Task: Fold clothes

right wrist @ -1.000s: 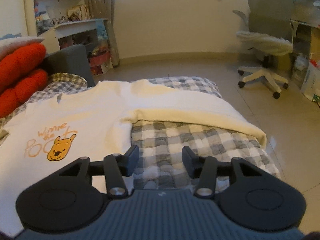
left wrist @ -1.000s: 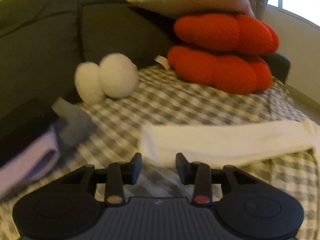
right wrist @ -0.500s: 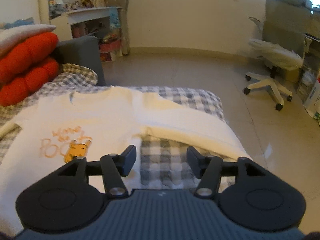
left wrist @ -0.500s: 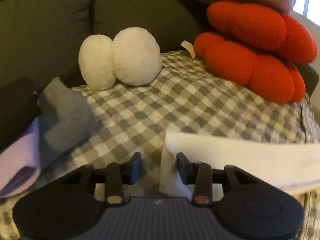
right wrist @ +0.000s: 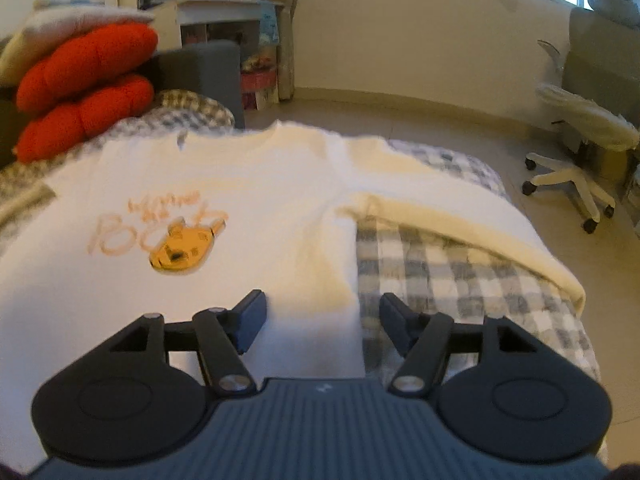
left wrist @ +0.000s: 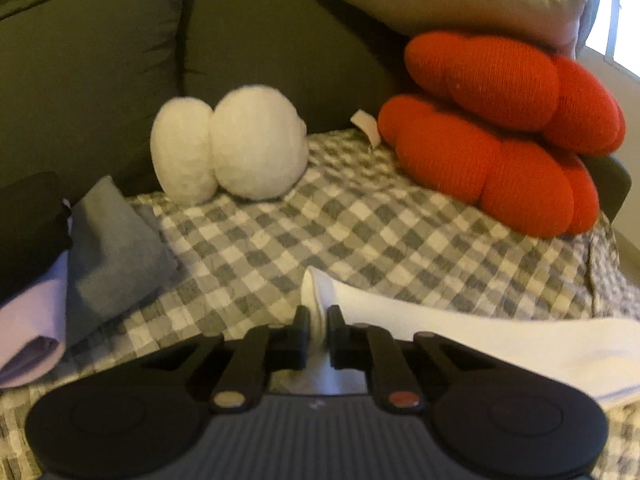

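You are at the start of the first fold: the cream sweatshirt [right wrist: 224, 240] lies face up and spread flat on the checked blanket [right wrist: 460, 280] that covers the sofa seat, its collar toward 12 o'clock in the right wrist view and its bear print at about 9 o'clock from the right gripper [right wrist: 322, 316]. One long sleeve [right wrist: 460, 216] runs out toward 3 o'clock and drapes at the seat's edge.

Your left gripper [left wrist: 319, 326] is closing, and its pads already pinch the cuff end of the other sleeve [left wrist: 460, 332], which trails off toward 3 o'clock in the left wrist view. Your right gripper's jaws are opening and grip nothing; the shirt's side edge lies below the gap between them.

The next move, as I judge it, calls for you to lift the pinched cuff and carry the sleeve across the chest, while the right gripper comes down on the side seam or goes for the far sleeve. The fabric looks thick and soft, fairly smooth, with a slight ridge at the armpit. Keep clear of the red cushions [left wrist: 500, 132] at 1 o'clock and the folded grey cloth [left wrist: 112, 248] at 9 o'clock.
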### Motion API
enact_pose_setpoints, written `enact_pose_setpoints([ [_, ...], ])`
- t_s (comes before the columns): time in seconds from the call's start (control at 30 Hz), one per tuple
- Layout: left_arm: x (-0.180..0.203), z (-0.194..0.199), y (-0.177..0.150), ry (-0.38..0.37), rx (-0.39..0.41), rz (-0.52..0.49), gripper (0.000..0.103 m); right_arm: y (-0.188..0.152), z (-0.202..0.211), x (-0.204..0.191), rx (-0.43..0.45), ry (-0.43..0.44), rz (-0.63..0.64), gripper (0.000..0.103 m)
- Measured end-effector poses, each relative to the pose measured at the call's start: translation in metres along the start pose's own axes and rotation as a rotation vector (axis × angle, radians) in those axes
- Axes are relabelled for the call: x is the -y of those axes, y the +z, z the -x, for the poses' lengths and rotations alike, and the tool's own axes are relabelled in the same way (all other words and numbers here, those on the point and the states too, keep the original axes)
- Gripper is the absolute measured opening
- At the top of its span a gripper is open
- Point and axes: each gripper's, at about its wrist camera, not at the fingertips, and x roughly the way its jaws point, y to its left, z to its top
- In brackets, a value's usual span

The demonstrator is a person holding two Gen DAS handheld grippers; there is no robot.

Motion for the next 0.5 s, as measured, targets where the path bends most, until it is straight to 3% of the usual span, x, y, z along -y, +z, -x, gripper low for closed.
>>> enact_pose_setpoints([
  [0.23, 0.024, 0.057, 0.021, -0.121, 0.144, 0.077, 0.008, -0.003, 0.000, -0.002, 0.022, -0.006, -0.004, 0.073],
  [0.5, 0.111, 0.139, 0.037, -0.417, 0.205, 0.082, 0.008, -0.006, 0.000, -0.003, 0.041, -0.006, -0.026, 0.074],
])
